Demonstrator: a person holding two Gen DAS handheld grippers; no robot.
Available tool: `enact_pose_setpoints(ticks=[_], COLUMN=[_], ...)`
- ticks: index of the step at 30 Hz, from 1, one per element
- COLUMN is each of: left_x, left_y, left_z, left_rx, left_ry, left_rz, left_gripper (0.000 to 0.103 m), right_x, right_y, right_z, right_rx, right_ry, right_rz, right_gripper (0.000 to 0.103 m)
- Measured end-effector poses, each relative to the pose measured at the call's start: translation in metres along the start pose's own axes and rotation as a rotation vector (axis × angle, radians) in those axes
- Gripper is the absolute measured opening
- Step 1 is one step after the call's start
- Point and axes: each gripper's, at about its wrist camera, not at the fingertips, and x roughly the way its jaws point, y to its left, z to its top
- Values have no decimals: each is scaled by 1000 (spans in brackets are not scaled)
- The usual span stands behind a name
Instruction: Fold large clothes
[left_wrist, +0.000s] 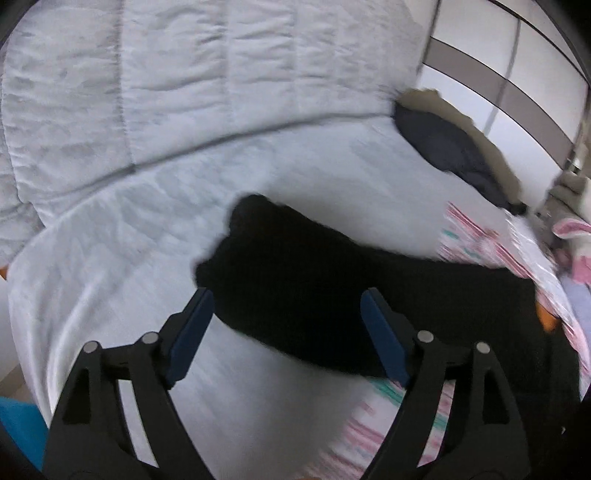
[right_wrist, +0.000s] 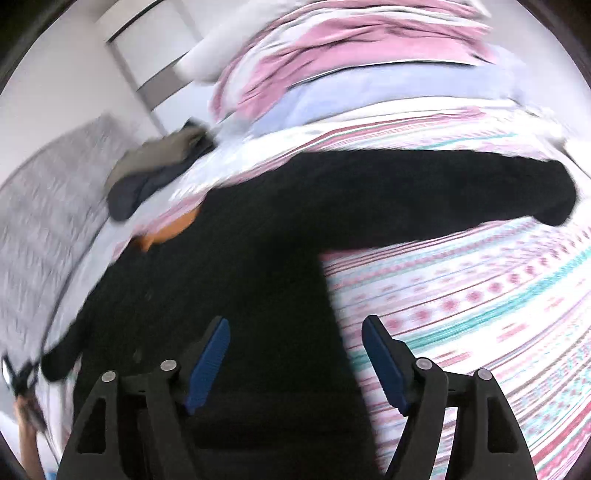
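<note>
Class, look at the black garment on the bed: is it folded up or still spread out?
Spread out. In the right wrist view the black garment lies flat on the patterned bedding, one sleeve stretched sideways, not tucked in.

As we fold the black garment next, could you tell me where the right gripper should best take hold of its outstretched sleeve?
Probably at the cuff end of the sleeve. It lies flat on the patterned bedspread, stretched away from the black garment, so its end is free. Bring the open right gripper from above, jaws straddling the cuff edge.
</note>
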Motion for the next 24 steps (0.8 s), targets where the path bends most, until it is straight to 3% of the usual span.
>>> enact_pose_setpoints(ticks=[3, 5, 10, 12, 14, 17, 21, 22, 24], left_x=[-27, -40, -44, -47, -55, -66, -56, -53, -45], left_y=[-30, -48, -121, -147, -176, -204, -230, -232, -236], left_z=[-25, -42, -93, -110, -127, -148, -167, -170, -177], left_rx=[15, 26, 113, 146, 204, 271, 312, 311, 310], left_ry=[-14, -2, 198, 244, 240, 199, 202, 206, 204], left_rz=[-78, -116, -281, -348, -375, -390, -426, -432, -439], left_gripper=[83, 90, 90, 90, 92, 101, 102, 102, 102], right_x=[-9, -14, -19, -16, -11, 3, 22, 24, 18], right_y=[-61, -106, -206, -232, -246, -263, -286, -289, -286], right_z=[13, 22, 41, 48, 57, 72, 95, 100, 118], right_rx=[159, 267, 488, 580, 623, 671, 727, 745, 702], right_ry=[-61, -84, -130, -144, -149, -155, -159, -170, -210], right_rz=[40, 21, 14, 54, 69, 61, 12, 3, -3], right_gripper=[78, 78, 78, 78, 78, 78, 76, 70, 19])
